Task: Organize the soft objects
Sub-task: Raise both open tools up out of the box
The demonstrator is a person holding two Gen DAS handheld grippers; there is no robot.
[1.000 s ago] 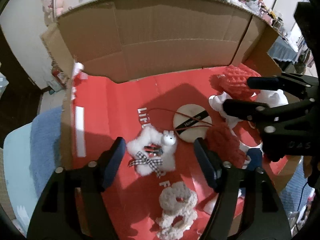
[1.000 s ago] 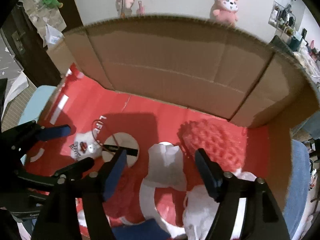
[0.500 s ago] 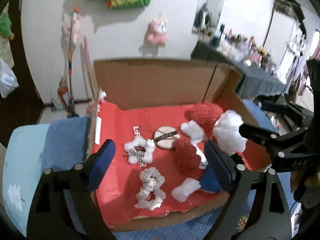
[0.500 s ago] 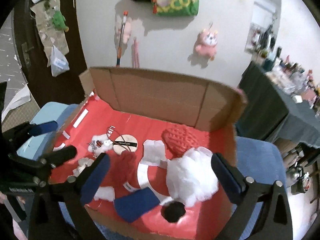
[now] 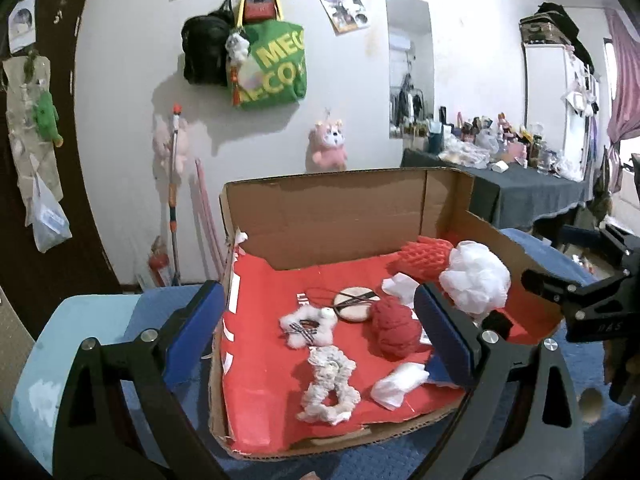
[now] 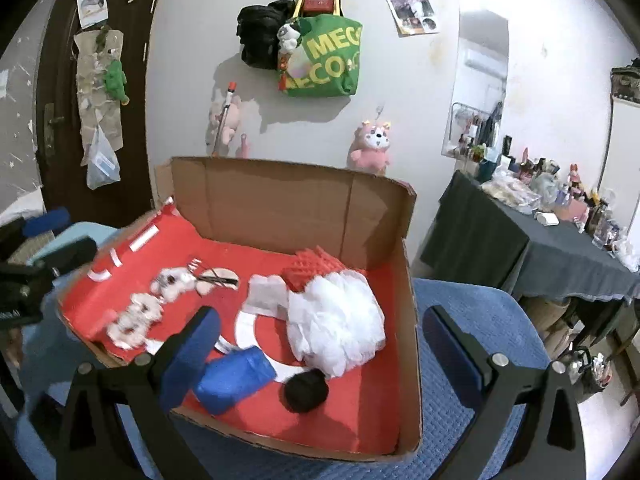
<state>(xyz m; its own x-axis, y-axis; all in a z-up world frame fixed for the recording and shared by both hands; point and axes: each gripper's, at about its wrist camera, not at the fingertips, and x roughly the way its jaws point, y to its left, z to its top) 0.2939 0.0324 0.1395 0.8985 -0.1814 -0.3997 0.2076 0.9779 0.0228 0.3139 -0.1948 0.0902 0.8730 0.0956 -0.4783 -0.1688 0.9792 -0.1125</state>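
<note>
A cardboard box [image 5: 340, 208] with a red floor [image 6: 360, 412] holds several soft objects: a white fluffy star with a bow [image 5: 306, 326], a cream knitted scrunchie [image 5: 328, 380], a red yarn ball [image 5: 394, 330], a white mesh puff [image 5: 474, 276] [image 6: 334, 320], a red knobbly item [image 5: 424, 254], a blue pad [image 6: 234, 378] and a black pompom [image 6: 306, 392]. My left gripper [image 5: 316, 344] is open and empty, held back above the box's front. My right gripper [image 6: 320, 350] is open and empty above the box's near right corner.
The box rests on a blue towel [image 6: 460, 432] over a light blue surface [image 5: 36, 360]. A round beige puff [image 5: 354, 302] lies mid-box. A dark-clothed table [image 6: 560, 256] with clutter stands at the right. Bags [image 5: 272, 64] and plush toys hang on the wall.
Both grippers have pulled up and back from inside the box, so the whole box and room now show. Both stay open and empty. The objects have not moved.
</note>
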